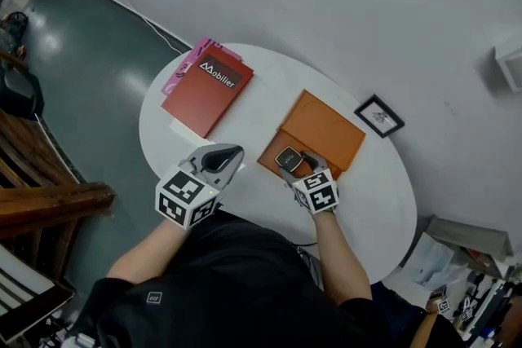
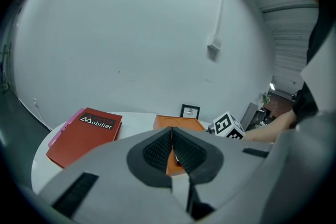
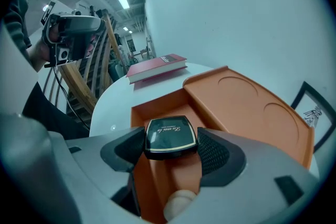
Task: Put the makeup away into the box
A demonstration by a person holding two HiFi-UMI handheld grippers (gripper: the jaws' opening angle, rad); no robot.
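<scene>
An open orange box (image 1: 273, 155) lies on the white round table (image 1: 245, 85), its lid (image 1: 326, 130) folded back to the far right. A black square makeup compact (image 3: 169, 137) hangs over the box's tray (image 3: 157, 113), and my right gripper (image 3: 170, 150) is shut on it; the compact (image 1: 288, 158) and right gripper (image 1: 298, 165) also show in the head view. A pale rounded object (image 3: 178, 206) lies in the tray just under the jaws. My left gripper (image 1: 218, 160) hovers left of the box, shut with nothing in it; its pads (image 2: 163, 149) meet in the left gripper view.
A red Mobilier book (image 1: 210, 87) lies on pink sheets (image 1: 181, 68) at the table's far left. A small black picture frame (image 1: 379, 116) stands beyond the box lid. A wooden bench (image 1: 41, 191) stands on the floor to the left. The wall is close behind the table.
</scene>
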